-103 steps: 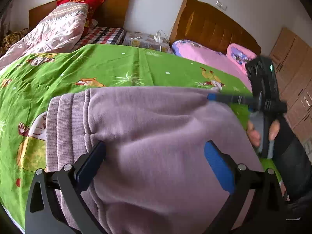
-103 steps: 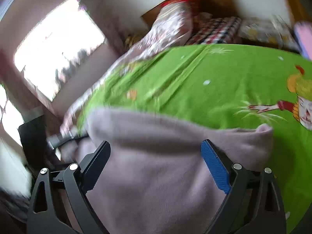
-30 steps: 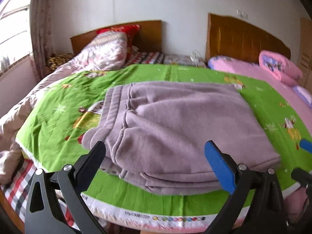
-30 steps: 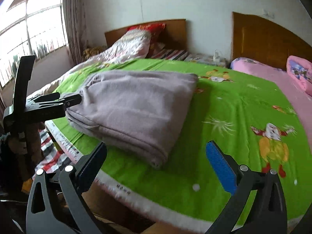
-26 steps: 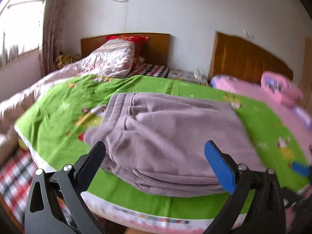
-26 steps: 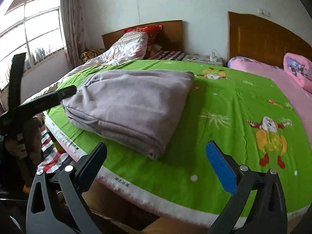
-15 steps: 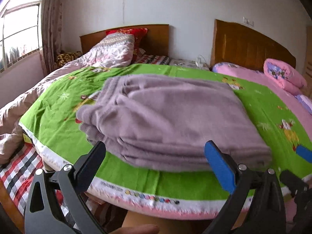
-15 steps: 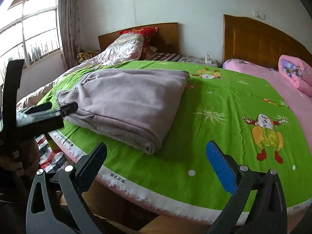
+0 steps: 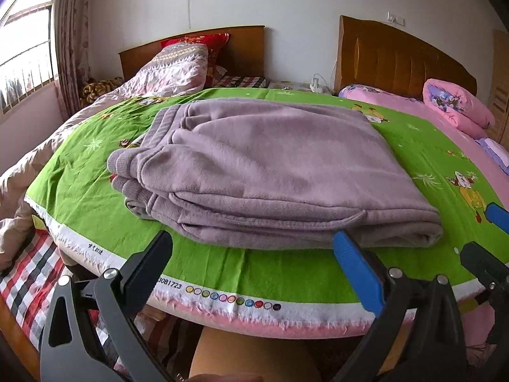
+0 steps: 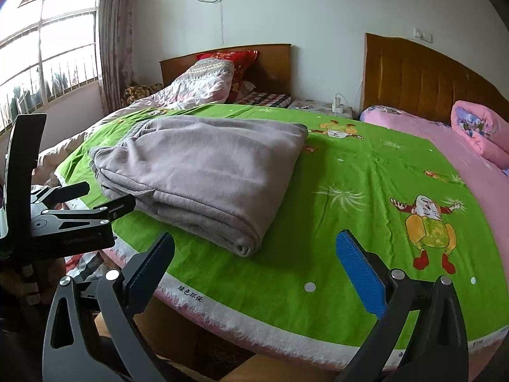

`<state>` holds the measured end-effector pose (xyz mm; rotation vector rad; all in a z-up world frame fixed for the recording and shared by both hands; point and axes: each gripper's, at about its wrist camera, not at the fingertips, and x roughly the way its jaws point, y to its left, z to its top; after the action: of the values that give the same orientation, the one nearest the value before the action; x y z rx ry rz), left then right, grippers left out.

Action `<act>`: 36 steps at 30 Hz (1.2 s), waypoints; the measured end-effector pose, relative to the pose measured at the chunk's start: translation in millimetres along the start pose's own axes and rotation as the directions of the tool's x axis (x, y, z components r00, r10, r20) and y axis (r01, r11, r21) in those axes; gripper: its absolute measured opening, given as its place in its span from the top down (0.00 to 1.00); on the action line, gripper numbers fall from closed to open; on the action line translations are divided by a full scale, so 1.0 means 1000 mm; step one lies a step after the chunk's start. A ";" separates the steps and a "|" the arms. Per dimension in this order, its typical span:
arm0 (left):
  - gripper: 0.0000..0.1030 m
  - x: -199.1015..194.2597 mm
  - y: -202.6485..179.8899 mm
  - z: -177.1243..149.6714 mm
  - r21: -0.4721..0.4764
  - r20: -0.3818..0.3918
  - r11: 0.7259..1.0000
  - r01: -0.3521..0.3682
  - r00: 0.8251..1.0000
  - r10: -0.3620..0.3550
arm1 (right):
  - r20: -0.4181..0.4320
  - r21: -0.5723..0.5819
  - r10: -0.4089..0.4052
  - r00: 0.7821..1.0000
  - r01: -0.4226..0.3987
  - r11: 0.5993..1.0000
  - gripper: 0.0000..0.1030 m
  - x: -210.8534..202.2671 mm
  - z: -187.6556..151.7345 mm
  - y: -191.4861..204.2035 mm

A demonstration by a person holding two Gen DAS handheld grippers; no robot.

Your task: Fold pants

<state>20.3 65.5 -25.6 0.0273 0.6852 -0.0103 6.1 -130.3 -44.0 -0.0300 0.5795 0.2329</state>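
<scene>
Both tongs, left tongs [image 9: 251, 267] and right tongs [image 10: 254, 267], are held spread and empty off the bed's near edge, apparently because folding is finished; the pants [image 9: 270, 165] are laid stacked on the green sheet [image 9: 286, 270].

white selvedge [image 9: 222, 289] of the green sheet [image 9: 286, 273], left wrist view: digits "3081723" beside a row of coloured dots; further left some small dark characters, too small to read. right wrist view, same selvedge [image 10: 203, 302]: chinese characters "绿色环保". no other readable text.
</scene>
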 end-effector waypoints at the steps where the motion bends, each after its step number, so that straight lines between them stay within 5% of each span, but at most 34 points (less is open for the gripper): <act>1: 0.02 0.000 0.000 0.000 0.000 -0.001 1.000 0.000 1.000 0.000 | 0.000 0.000 0.000 1.000 0.000 1.000 0.05 0.000 0.000 0.000; 36: 0.02 0.001 0.000 -0.002 0.006 -0.008 1.000 -0.004 1.000 0.004 | -0.011 -0.005 0.007 1.000 -0.007 1.000 0.05 0.002 -0.001 -0.002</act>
<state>19.9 65.1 -28.4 0.0343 0.6931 -0.0083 8.1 -131.9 -45.9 -0.0339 0.5904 0.2415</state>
